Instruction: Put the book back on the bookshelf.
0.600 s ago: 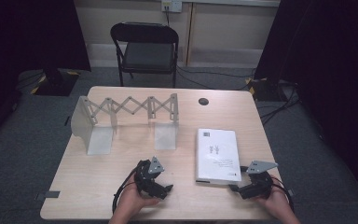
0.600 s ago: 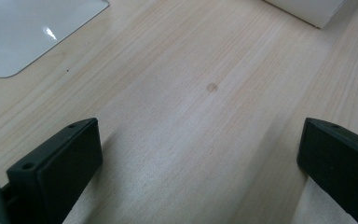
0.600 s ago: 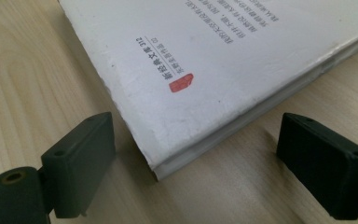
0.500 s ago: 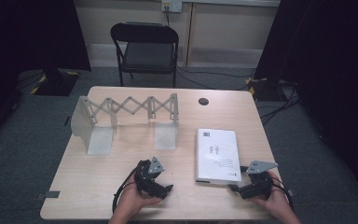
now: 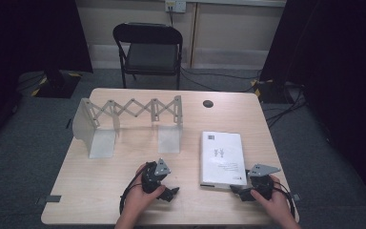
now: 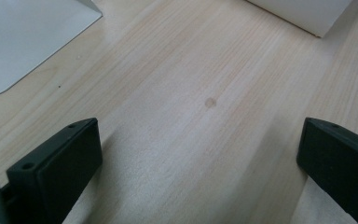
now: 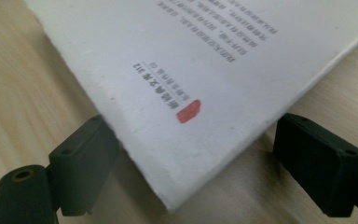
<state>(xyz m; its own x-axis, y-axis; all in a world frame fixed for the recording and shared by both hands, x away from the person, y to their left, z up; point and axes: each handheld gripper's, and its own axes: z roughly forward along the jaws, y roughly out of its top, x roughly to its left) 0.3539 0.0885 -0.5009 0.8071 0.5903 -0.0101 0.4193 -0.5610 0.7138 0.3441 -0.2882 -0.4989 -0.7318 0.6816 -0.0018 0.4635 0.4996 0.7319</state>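
Both grippers open: right gripper (image 7: 186, 158) straddling thin white paperback book's (image 5: 222, 157) near corner, left gripper (image 6: 191, 163) over bare wood; likely slipping off when pinched.

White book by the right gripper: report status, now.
Both grippers open: left gripper over bare table, right gripper straddling the white book corner, no grip. Book flat. Expanding rack well clear.
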